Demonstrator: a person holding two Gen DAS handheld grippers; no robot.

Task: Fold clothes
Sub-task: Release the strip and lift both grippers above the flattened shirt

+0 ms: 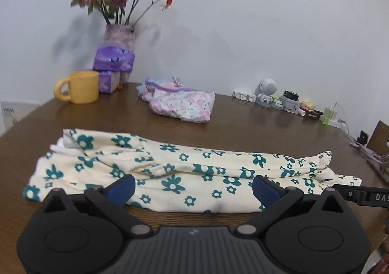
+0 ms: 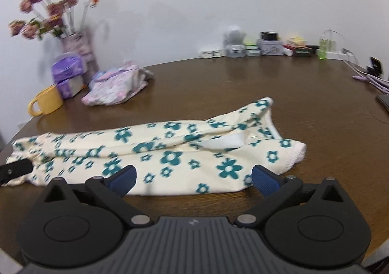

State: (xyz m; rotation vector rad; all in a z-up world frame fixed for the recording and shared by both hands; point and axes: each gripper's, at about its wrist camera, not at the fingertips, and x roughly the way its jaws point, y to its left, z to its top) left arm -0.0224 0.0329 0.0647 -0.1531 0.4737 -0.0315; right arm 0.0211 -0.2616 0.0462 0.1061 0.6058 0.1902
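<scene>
Clothes to fold: the cream garment (image 1: 175,172) with teal flowers lay long and flat on the brown table (image 1: 255,123), just ahead of both your grippers. Your left gripper (image 1: 193,189) and right gripper (image 2: 193,180) each had jaws spread wide with nothing held. Farther back were a folded pink garment (image 1: 181,105), a yellow mug (image 1: 80,88) and a vase (image 1: 119,35).

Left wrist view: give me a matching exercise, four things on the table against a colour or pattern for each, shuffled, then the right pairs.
Things:
1. mug
2. garment at the near edge
3. folded garment farther back
4. tissue packs

Looks:
A. purple
B. cream with teal flowers
C. yellow
D. white with pink flowers

Pairs: 1-C, 2-B, 3-D, 4-A
</scene>
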